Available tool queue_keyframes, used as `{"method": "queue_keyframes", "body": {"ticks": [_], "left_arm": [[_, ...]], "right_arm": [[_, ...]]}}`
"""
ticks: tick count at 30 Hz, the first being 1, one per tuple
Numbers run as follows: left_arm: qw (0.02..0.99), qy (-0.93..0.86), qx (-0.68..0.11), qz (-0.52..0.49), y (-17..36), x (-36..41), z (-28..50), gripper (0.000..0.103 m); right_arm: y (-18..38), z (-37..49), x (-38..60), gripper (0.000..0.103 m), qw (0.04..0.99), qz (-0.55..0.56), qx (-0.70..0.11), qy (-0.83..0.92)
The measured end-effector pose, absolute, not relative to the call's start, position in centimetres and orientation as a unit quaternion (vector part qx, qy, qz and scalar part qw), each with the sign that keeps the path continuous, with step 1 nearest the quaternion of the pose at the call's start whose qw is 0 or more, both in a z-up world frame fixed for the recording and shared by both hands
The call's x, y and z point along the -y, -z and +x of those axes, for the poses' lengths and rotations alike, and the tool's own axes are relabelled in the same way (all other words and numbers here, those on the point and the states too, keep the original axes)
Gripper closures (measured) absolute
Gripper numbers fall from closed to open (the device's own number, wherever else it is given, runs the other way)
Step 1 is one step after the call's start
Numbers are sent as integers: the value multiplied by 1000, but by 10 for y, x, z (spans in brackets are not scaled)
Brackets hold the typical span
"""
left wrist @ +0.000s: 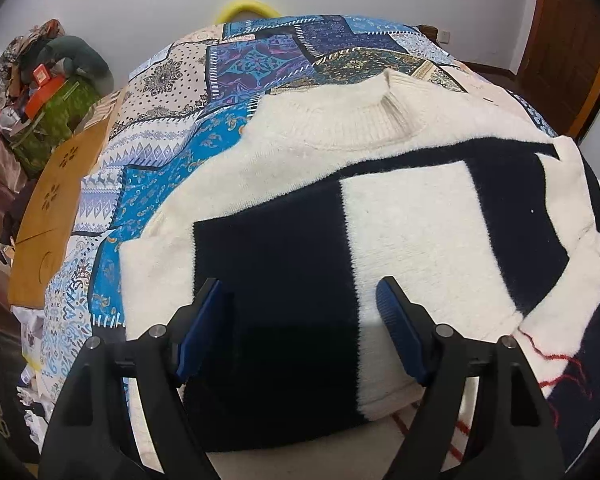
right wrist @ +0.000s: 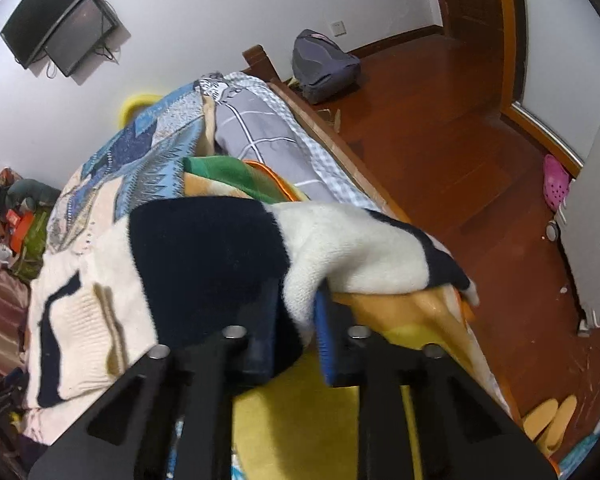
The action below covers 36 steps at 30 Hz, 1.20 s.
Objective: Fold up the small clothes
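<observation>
A cream and navy block-pattern sweater [left wrist: 404, 216] lies flat on the bed, its ribbed collar [left wrist: 384, 120] towards the far side. My left gripper [left wrist: 298, 292] hovers over the sweater's near part, jaws wide open, one blue pad over the navy block and the other over the cream panel, with nothing between them. In the right wrist view my right gripper [right wrist: 296, 304] is shut on the sweater's sleeve [right wrist: 340, 248], which is lifted and drapes across the fingers. The sweater's body [right wrist: 84, 320] lies to the left of it.
The bed has a blue patchwork cover [left wrist: 172, 128]. A folded orange and green blanket [right wrist: 236, 184] and a grey checked quilt [right wrist: 268, 136] lie beyond the sleeve. A brown board [left wrist: 56, 208] and a cluttered pile [left wrist: 48, 92] flank the bed's left. On the wooden floor [right wrist: 460, 168] at right stand a backpack [right wrist: 324, 64] and slippers [right wrist: 548, 420].
</observation>
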<state>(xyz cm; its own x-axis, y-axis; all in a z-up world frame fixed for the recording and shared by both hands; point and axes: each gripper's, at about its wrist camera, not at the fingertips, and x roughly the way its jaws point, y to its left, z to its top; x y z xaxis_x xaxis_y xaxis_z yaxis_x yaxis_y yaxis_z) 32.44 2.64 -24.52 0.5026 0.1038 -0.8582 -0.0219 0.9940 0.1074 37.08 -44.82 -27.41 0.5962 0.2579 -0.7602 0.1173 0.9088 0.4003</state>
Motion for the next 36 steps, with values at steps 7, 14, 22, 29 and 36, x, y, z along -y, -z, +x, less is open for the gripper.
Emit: {"method": "queue_keyframes", "body": {"ticks": [7,14,22,29,36], "left_arm": [[865,-30,-500,38,244,-28,322,25],[867,-30,-495,39,235,-28,311,25],[876,-36,-478,53,219,-36,292,25],[881,-43,-470,36,212,-45,285,25],[877,-44,-476,33,218,-42,285,25]], "right_arm": [[219,360,423,92,904,166,-391,-60],[146,334,344,92,928,95,-320,-164],[135,309,276,78,906,25,-332,-263],[149,318,316,60,915,49,-352,-192],[206,351,372,48,897,88,-422,-99]]}}
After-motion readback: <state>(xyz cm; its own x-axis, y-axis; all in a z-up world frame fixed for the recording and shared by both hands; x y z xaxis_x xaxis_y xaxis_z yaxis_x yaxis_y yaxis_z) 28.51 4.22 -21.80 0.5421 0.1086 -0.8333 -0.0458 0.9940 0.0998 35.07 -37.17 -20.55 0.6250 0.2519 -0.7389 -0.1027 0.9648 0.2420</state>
